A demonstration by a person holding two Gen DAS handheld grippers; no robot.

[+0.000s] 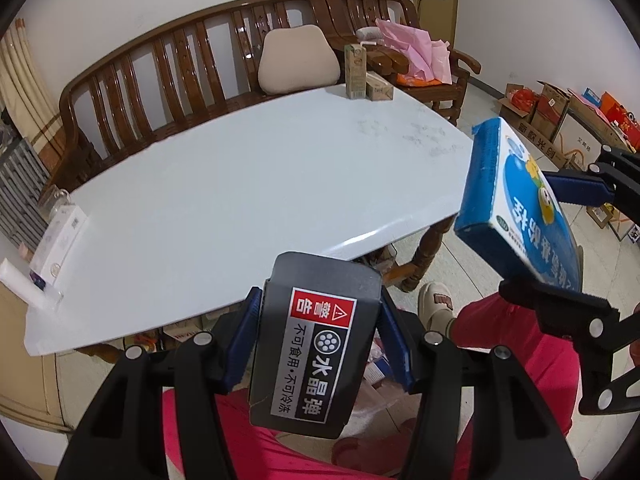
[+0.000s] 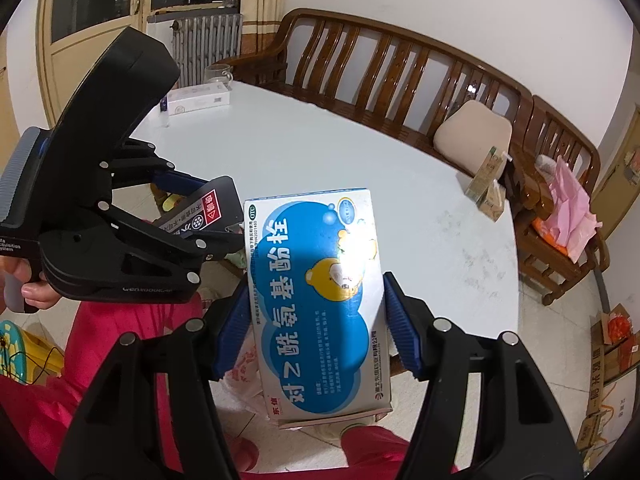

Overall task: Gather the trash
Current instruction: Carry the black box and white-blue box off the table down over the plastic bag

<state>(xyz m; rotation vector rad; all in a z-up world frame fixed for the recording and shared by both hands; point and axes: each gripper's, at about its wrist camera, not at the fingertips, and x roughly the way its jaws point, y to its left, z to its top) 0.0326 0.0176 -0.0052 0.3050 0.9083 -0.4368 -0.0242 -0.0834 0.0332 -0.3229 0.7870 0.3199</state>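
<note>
Both empty-looking cartons seem light and crushable: left gripper (image 1: pixel 316 344) jaws clamp the grey box (image 1: pixel 314 344) sides, right gripper (image 2: pixel 316 320) jaws pinch the blue-and-white medicine box (image 2: pixel 316 300) edges.

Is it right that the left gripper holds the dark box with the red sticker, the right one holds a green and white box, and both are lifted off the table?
Not quite. The right gripper holds a blue and white box, not green, as the right wrist view shows. The rest stands: the left gripper holds the dark box, and both are off the table.
</note>
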